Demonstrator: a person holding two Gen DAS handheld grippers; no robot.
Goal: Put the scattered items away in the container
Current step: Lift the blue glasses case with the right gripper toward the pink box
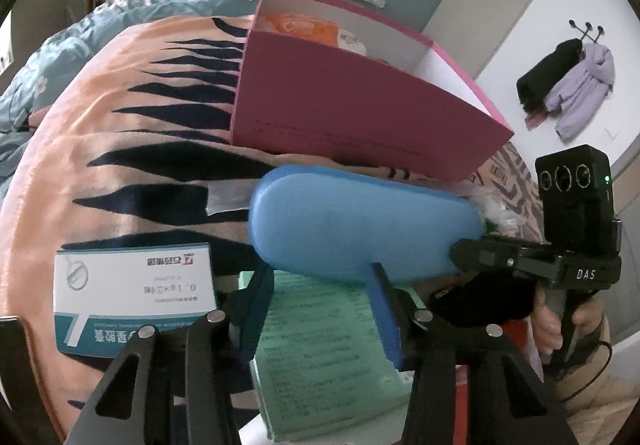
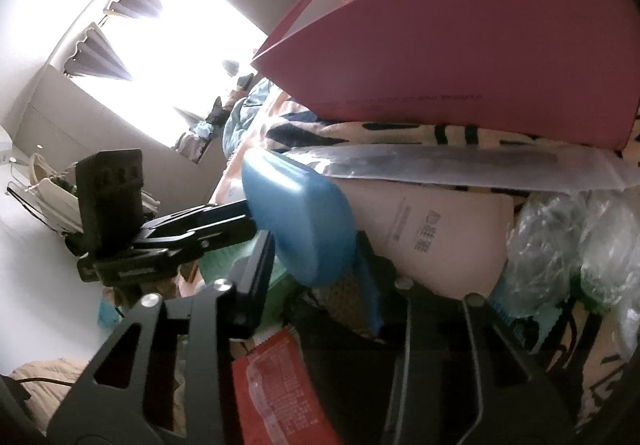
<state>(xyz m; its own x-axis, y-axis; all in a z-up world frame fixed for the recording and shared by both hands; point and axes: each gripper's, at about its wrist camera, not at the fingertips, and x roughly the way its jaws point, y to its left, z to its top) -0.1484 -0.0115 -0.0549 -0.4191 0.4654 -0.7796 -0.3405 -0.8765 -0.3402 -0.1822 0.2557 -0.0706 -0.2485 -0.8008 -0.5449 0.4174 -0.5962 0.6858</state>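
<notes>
A smooth blue oval plastic case (image 1: 360,221) sits in the middle of both wrist views, above the peach blanket with dark stripes (image 1: 120,133). The left gripper (image 1: 324,309) grasps one end of it between its blue pads, and the right gripper (image 2: 316,277) grasps the other end. The open pink cardboard box (image 1: 352,109) stands just behind the case, in the upper centre, with an orange packet (image 1: 304,27) inside. A white and teal medicine carton (image 1: 132,293) lies at lower left.
</notes>
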